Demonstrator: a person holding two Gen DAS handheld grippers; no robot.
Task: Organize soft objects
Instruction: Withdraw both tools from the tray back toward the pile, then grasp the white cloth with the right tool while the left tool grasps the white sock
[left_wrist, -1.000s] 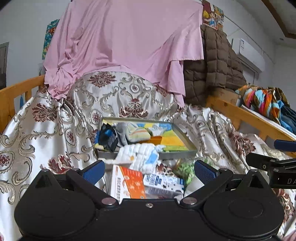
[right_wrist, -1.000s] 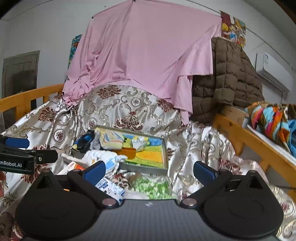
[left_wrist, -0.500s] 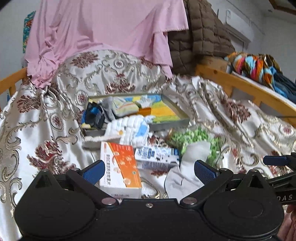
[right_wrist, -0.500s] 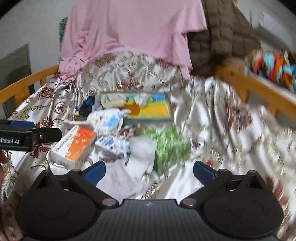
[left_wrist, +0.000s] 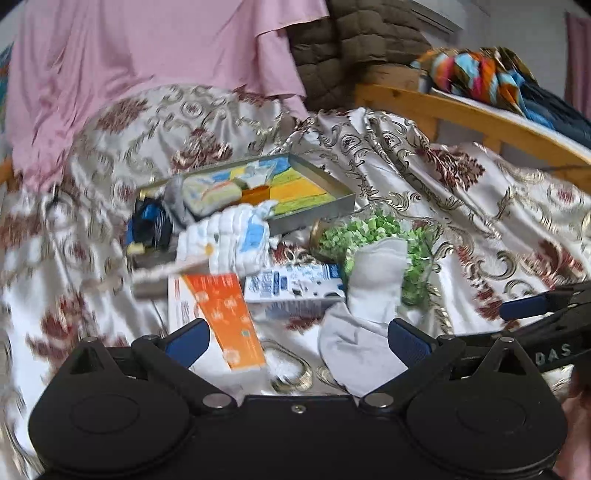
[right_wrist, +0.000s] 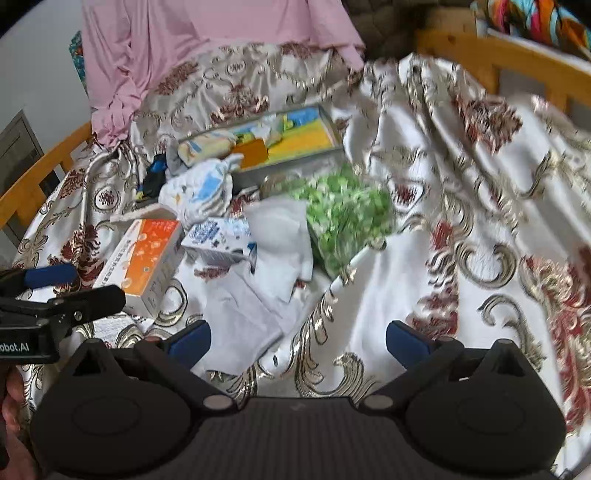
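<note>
**Bedding, boxes and backdrop**

A floral satin bedspread (left_wrist: 424, 177) covers the bed inside a wooden rail (left_wrist: 461, 110). 2 cartons lie on it side by side: an orange box (left_wrist: 218, 314) and a blue-and-white box (left_wrist: 291, 286). A pink sheet (left_wrist: 147, 55) hangs behind, beside a brown quilt (left_wrist: 351, 44).

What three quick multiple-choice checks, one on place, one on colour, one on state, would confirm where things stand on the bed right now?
1. Where does the white sock lie?
A. inside the tray
B. on the bedspread, partly over the green bag
C. on the wooden rail

2. What colour is the front of the larger box?
A. orange
B. purple
C. black

3. How is the left tool?
A. shut on the sock
B. shut on a box
C. open, holding nothing

Answers:
1 B: it rests below the tray, overlapping the green bag.
2 A: its face is orange and white.
3 C: its blue pads stand wide apart.
</note>
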